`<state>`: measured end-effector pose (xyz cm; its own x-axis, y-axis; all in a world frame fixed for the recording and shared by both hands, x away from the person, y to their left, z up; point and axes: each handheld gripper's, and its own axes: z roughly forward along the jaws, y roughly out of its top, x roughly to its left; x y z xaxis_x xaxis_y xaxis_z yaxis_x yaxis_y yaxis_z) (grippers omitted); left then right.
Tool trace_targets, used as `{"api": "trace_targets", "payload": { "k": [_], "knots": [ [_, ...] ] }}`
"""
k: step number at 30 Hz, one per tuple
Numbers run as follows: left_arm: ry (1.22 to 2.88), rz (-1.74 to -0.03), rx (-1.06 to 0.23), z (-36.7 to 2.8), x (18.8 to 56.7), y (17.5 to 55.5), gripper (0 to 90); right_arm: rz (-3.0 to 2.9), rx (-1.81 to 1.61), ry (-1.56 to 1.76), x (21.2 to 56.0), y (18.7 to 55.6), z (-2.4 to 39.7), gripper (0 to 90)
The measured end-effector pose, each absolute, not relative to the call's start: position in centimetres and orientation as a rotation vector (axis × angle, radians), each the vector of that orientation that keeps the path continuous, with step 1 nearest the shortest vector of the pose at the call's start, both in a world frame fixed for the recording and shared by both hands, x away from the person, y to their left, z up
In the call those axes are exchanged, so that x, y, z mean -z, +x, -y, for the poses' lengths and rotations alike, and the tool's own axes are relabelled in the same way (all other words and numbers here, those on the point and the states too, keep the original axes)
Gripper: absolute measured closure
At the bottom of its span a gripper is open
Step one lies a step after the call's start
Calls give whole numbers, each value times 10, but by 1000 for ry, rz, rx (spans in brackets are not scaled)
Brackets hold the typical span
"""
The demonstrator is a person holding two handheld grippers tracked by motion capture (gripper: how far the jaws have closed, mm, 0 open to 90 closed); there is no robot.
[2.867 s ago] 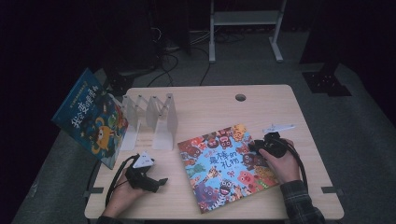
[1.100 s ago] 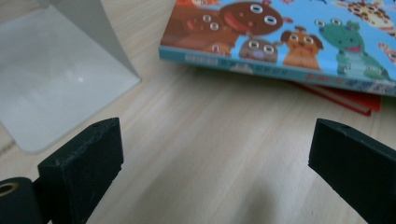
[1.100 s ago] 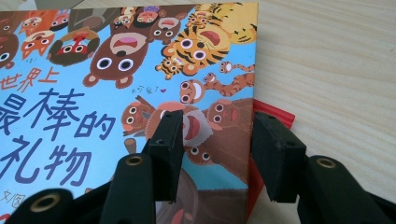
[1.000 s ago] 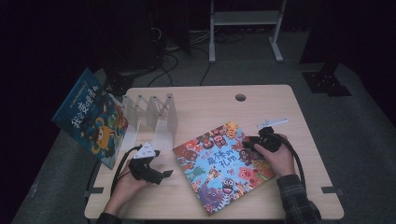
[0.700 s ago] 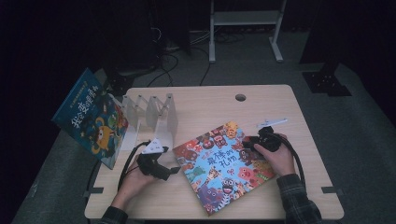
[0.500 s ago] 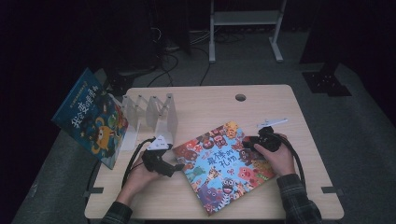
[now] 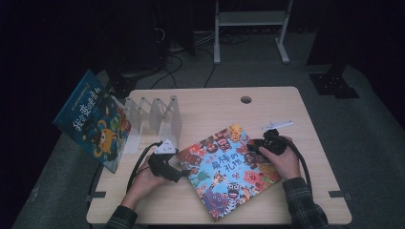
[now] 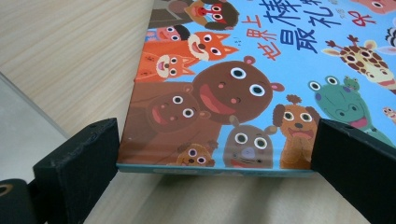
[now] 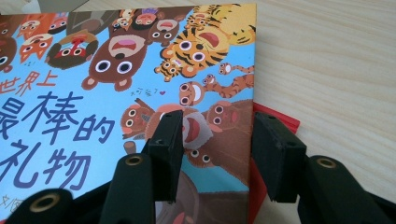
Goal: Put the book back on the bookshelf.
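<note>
A picture book (image 7: 229,168) with cartoon animals on a blue cover lies flat and askew in the middle of the table. My left gripper (image 7: 183,174) sits level at the book's left edge. In the left gripper view its jaws (image 8: 215,163) stand wide apart with the book (image 8: 261,79) edge between them, and the pads are clear of it. My right gripper (image 7: 252,146) rests over the book's right side. In the right gripper view it (image 9: 217,140) is half open: one finger (image 9: 166,140) lies over the cover (image 9: 93,84), the other (image 9: 275,149) past its edge, above a red sheet (image 9: 276,119).
A second, dark blue picture book (image 7: 93,119) leans off the table's left side against a clear slotted book rack (image 7: 153,114). The wooden table (image 7: 224,107) has a cable hole (image 7: 246,99) near its far edge. Cables trail from both grippers.
My left gripper has slid right across the table until its jaws reach the book's left edge. The right gripper and the book have stayed put.
</note>
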<state>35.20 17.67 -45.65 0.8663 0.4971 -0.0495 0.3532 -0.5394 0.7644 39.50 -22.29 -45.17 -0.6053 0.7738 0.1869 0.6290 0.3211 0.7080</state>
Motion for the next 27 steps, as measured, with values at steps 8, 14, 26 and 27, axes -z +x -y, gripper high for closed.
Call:
{"api": "trace_targets", "payload": {
  "k": [8,14,26,27],
  "knots": [
    [2196,-610,-216,-182,456,339,12,-2401,-1151,1270,451,395,216,533],
    [2208,-607,-216,-182,456,331,12,-2407,-1154,1253,451,395,212,534],
    [2199,-610,-167,-184,459,320,8,-2428,-1153,1212,450,396,203,531],
    [2199,-612,-164,-184,459,320,8,-2429,-1152,1211,450,395,203,526]
  ]
}}
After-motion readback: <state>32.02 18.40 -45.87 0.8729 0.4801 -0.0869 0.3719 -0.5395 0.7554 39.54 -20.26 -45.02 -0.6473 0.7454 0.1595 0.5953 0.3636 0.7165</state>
